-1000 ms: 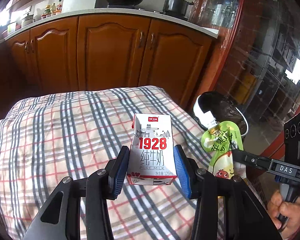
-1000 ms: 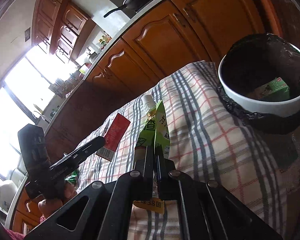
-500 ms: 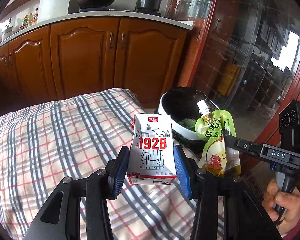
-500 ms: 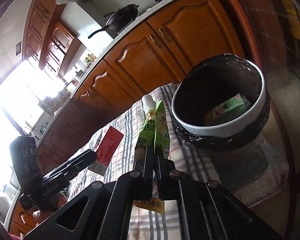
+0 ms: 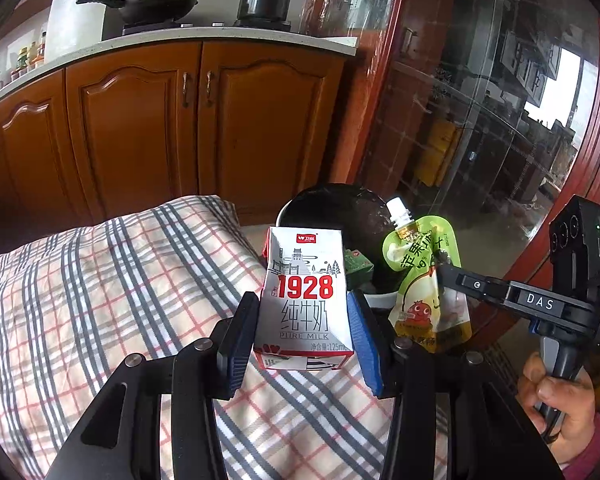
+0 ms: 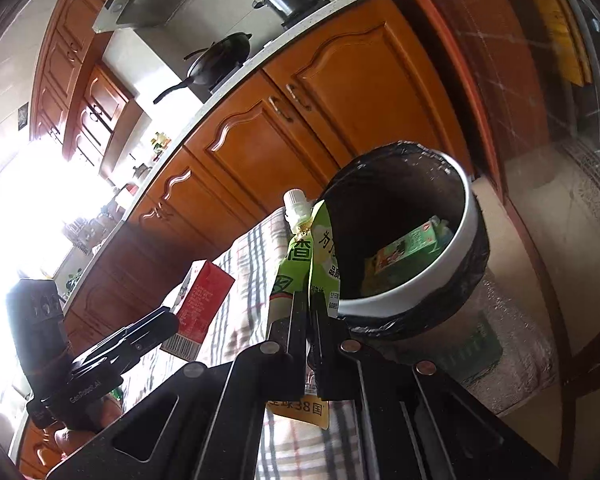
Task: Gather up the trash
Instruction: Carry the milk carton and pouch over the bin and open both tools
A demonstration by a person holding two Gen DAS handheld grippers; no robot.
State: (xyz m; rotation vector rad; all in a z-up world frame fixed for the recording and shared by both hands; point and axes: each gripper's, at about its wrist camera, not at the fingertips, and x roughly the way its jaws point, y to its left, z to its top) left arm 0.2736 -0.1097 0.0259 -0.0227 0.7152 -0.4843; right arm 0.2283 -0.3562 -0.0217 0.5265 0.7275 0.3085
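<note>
L tongs (image 5: 303,330) clamped on carton (image 5: 305,298); R tongs (image 6: 309,312) clamped on pouch (image 6: 306,264) (green), just beside bin (image 6: 458,258).

Your checked cloth (image 5: 112,304) fills the lower left of the left wrist frame, covering a soft, rounded surface; whether that is a bed or a cushion, you cannot tell. Nothing shows lying directly on its visible part. At its right edge sits the bin (image 6: 470,216), white-rimmed and black-lined, on a lower clear-wrapped surface (image 6: 512,360).
</note>
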